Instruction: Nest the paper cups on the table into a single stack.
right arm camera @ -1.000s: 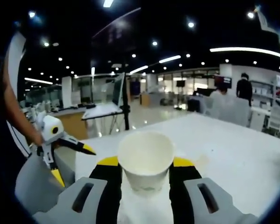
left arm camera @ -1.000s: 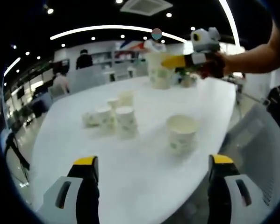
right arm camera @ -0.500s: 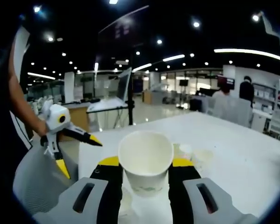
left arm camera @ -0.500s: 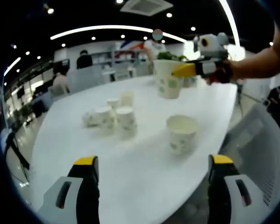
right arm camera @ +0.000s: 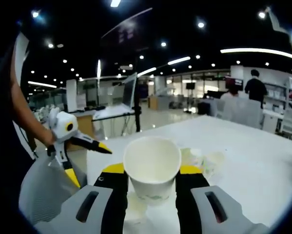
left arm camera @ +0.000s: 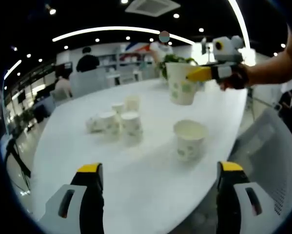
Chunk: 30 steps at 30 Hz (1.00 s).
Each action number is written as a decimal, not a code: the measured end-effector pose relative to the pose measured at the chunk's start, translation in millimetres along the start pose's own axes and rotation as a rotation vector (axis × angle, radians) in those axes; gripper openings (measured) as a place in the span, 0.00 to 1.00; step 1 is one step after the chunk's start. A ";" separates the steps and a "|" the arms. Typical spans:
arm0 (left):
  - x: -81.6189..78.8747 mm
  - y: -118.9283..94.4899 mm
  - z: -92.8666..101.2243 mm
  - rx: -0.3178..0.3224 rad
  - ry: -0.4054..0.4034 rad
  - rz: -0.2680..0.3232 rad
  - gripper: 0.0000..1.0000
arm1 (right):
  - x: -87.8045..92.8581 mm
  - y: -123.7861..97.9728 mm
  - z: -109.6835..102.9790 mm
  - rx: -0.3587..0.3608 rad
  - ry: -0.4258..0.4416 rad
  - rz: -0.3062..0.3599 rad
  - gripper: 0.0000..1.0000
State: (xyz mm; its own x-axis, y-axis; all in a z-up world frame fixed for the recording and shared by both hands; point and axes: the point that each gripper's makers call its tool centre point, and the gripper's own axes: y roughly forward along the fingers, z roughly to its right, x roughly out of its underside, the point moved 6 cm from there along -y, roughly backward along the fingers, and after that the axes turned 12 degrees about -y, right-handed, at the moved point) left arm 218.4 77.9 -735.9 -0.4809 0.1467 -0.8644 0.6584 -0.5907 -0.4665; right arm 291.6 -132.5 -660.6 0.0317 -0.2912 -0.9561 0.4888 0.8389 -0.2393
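Right gripper (right arm camera: pixel 152 170) fingers clamped on a light, crushable paper cup (right arm camera: pixel 152 168), lower centre; left gripper (left arm camera: pixel 158 168) fingers apart. Best pinched gently mid-wall.

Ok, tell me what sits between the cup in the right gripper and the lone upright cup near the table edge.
Nothing visible. The held cup, clamped by the right gripper, hangs in the air beyond the lone cup; open air separates them above the table.

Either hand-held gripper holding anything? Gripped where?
Right hand-held gripper clamps a paper cup by its side wall, below the rim. Left hand-held gripper holds nothing.
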 end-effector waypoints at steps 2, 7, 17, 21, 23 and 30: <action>0.1 0.1 0.0 -0.001 0.000 -0.001 0.95 | -1.1 -1.3 -4.5 -0.004 0.003 0.002 0.35; 0.1 0.1 0.1 0.000 0.001 0.000 0.95 | 1.0 -2.5 -12.9 -0.014 0.000 -0.001 0.35; 0.2 -0.3 0.6 0.005 0.003 -0.001 0.95 | 2.7 -4.2 -30.6 -0.029 -0.011 0.001 0.35; 0.7 0.0 0.5 0.007 0.003 -0.002 0.95 | 0.5 -4.4 -34.0 -0.030 0.005 0.014 0.35; 1.0 -0.1 0.2 0.007 0.003 -0.001 0.95 | 0.6 -4.1 -35.5 -0.030 0.005 0.022 0.35; 0.6 -1.1 0.7 0.005 0.009 0.001 0.95 | 1.3 -2.3 -40.0 -0.032 0.010 0.022 0.35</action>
State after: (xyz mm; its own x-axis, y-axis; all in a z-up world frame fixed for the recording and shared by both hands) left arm 217.0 78.1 -735.8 -0.4752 0.1529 -0.8665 0.6560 -0.5947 -0.4647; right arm 255.7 -116.4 -668.1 0.0334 -0.2681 -0.9628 0.4604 0.8592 -0.2233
